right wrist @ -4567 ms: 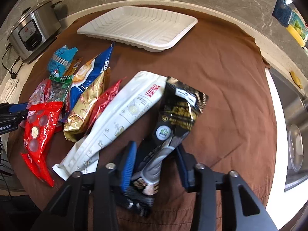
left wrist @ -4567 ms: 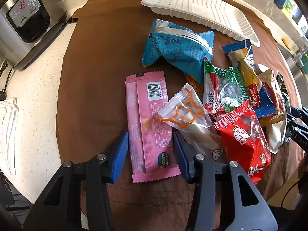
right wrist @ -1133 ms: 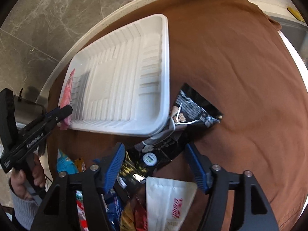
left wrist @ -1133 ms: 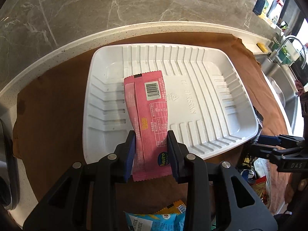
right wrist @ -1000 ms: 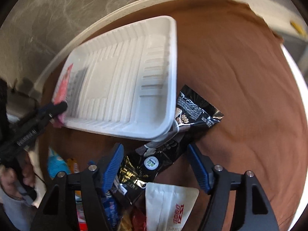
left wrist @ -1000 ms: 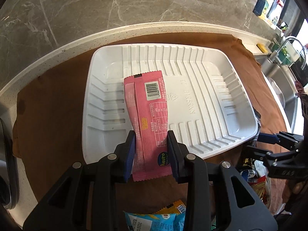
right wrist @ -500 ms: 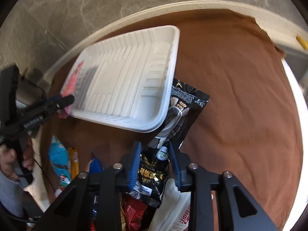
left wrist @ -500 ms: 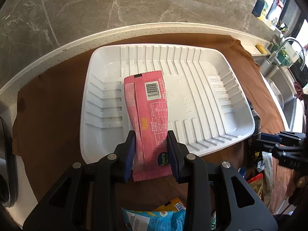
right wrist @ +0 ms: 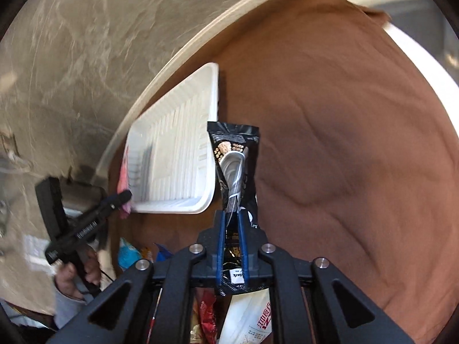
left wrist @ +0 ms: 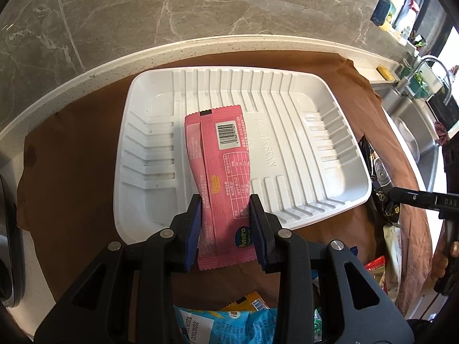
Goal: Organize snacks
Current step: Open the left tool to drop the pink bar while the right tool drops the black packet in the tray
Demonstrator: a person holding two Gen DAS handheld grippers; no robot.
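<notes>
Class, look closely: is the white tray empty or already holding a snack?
Not quite empty: the pink packet lies into the white tray, its near end overhanging the rim, pinched by the left tongs.

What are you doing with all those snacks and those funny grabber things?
A person is sorting snacks into the white tray. The left gripper holds a pink packet over the tray. The right gripper has just been closing and now pinches a black packet beside the tray. More snacks wait on the brown cloth.

Brown cloth (left wrist: 74,154) spread over pale speckled counter (left wrist: 94,70). Grey veined marble wall (left wrist: 200,8) behind. Steel sink (left wrist: 413,132) with faucet (left wrist: 424,66) at right. Yellow sponge (left wrist: 384,70) near faucet.
</notes>
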